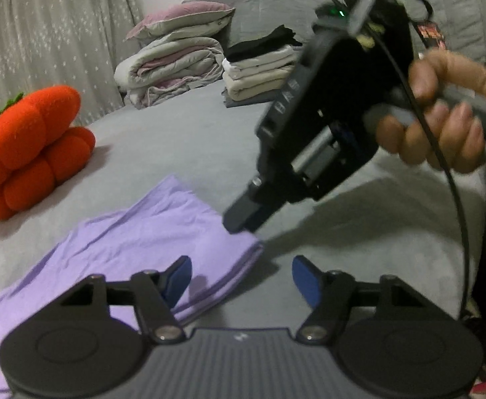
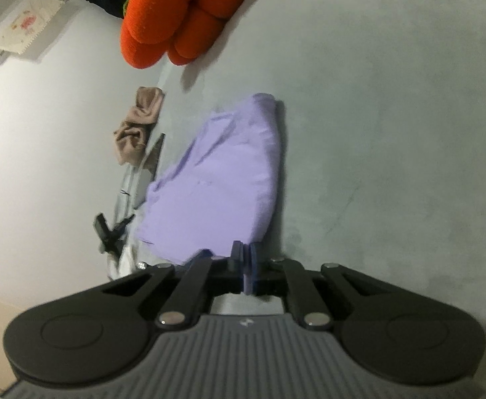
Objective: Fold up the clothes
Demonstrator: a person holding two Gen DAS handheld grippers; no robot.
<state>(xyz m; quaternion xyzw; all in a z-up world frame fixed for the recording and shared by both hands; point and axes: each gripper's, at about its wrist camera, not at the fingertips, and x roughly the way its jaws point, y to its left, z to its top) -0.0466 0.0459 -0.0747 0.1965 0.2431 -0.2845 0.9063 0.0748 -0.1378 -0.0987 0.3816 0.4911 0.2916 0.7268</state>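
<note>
In the left wrist view, the left gripper (image 1: 241,274) is seen spread wide above the lilac garment (image 1: 136,242) laid on the grey bed (image 1: 183,139); in the right wrist view, the right gripper (image 2: 245,262) is seen pinching the garment's edge

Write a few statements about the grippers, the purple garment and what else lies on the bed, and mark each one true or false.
1. The right gripper is shut on the purple garment. True.
2. The left gripper is clamped on the garment. False: its blue fingers stand apart, holding nothing.
3. An orange plush toy sits on the grey bed sheet. True.
4. The folded clothes stack lies on top of the purple garment. False: it sits far back on the bed, beside rolled bedding.
</note>
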